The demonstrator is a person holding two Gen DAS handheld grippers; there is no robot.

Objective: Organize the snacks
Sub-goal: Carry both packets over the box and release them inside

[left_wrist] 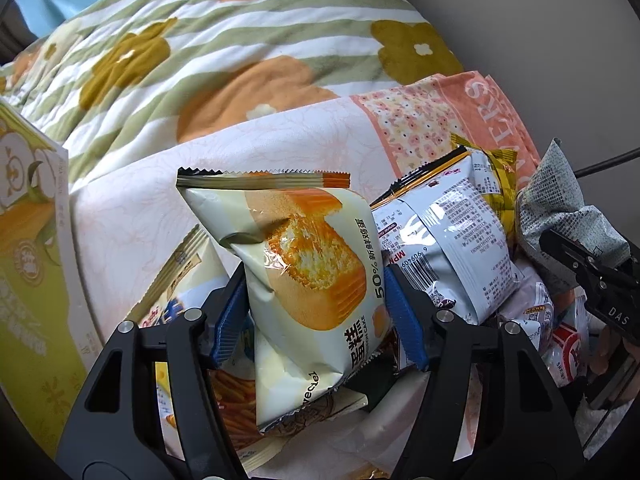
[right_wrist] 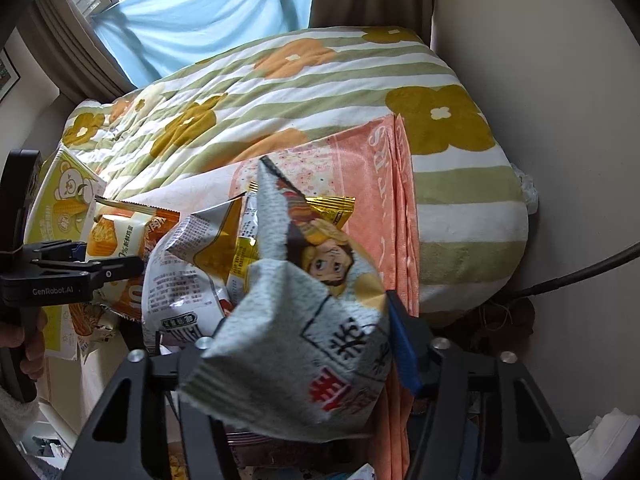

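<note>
Your left gripper (left_wrist: 316, 300): clenched on the cake packet (left_wrist: 296, 264), blue pads pressing both sides. Your right gripper (right_wrist: 320, 344): clamped on the grey snack bag (right_wrist: 304, 340) (only its right pad shows). Between them: silver packet (left_wrist: 448, 248) and gold wrapper (right_wrist: 248, 248), heaped on the pink folded cloth (left_wrist: 240, 148). Left: green corn box (left_wrist: 28, 264). Behind: flowered quilt (right_wrist: 280, 96).

Two hand-held grippers show, the left (left_wrist: 316, 304) and the right (right_wrist: 304, 344). One cake packet (left_wrist: 304, 264), one grey snack bag (right_wrist: 320, 344), one silver-backed packet (left_wrist: 452, 240) and one corn-printed box (left_wrist: 28, 240) can be counted. Further wrappers are heaped beneath, too overlapped to count.
</note>
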